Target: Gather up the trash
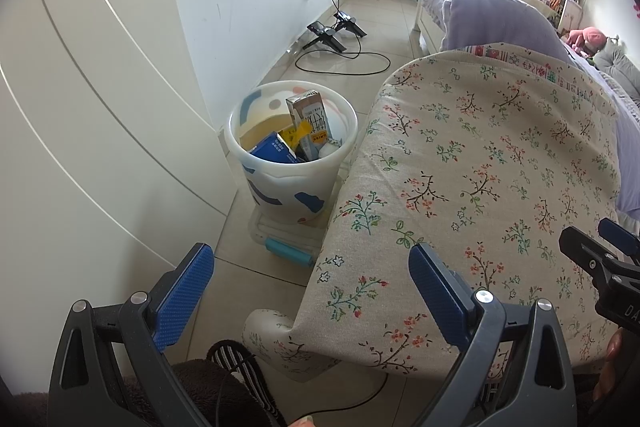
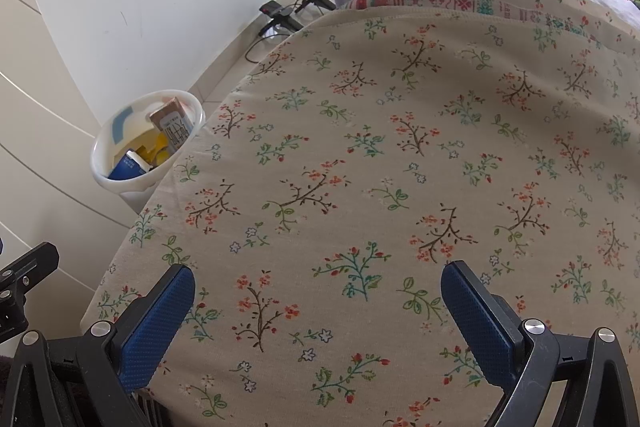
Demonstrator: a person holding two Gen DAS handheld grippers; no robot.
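Both grippers wide open and empty above the floral tabletop (image 2: pixel 400 155).

The left gripper (image 1: pixel 312 287) and right gripper (image 2: pixel 318 303) hold nothing; the trash bin (image 1: pixel 256 175) stands on the floor just beside the tabletop's edge, holding cartons (image 1: pixel 310 121).

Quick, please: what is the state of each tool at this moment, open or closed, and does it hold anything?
Left tool: open, holding nothing.
Right tool: open, holding nothing, over the flowered cloth.
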